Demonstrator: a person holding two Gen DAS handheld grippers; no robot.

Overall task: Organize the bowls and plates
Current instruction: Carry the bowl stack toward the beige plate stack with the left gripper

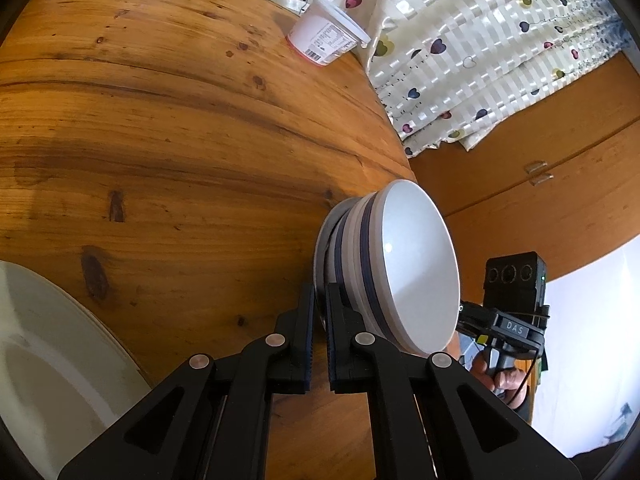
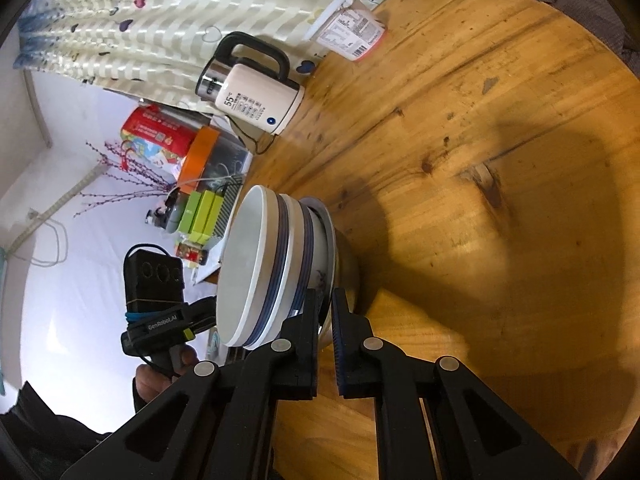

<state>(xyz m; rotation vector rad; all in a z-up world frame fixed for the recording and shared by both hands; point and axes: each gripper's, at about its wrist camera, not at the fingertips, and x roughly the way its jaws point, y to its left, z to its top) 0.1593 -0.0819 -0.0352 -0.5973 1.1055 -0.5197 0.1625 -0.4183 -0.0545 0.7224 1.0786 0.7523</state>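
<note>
Left wrist view: the left gripper [image 1: 319, 312] is pinched on the bottom rim of the bowl stack [image 1: 400, 264], the right gripper [image 2: 325, 312] clamped on the opposite rim. The stack sits near the table [image 1: 180, 140] edge; uneven pulls could slide the nested bowls apart.

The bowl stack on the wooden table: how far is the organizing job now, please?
Done: the bowls are already nested into one stack. In hand: the left gripper and right gripper are each shut on the rim of the lowest dish, on opposite sides, as if to carry the stack. Left: a cream plate lies apart near the table edge.
</note>
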